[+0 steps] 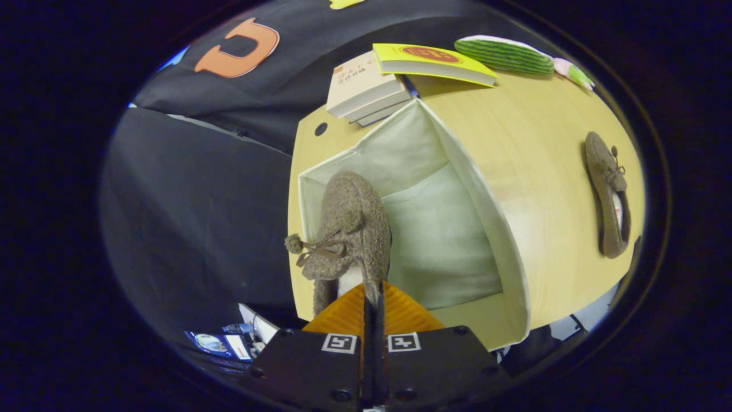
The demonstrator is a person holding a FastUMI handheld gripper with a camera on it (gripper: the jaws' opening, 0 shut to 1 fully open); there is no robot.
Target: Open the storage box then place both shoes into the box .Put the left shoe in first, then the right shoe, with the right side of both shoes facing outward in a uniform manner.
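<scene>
My jaws pinched the left shoe (349, 229) at its heel, toe pointing far, over the open storage box (457, 229).

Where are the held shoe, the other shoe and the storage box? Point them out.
held shoe (350, 226): gripper view, fuzzy upper, pinched by the gripper (373, 297).
other shoe (607, 191): gripper view, its upper.
storage box (486, 212): gripper view, side wall.

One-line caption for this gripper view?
Gripper shut on fuzzy brown shoe, holding it over open pale fabric storage box; second brown shoe lies on wooden table.
</scene>
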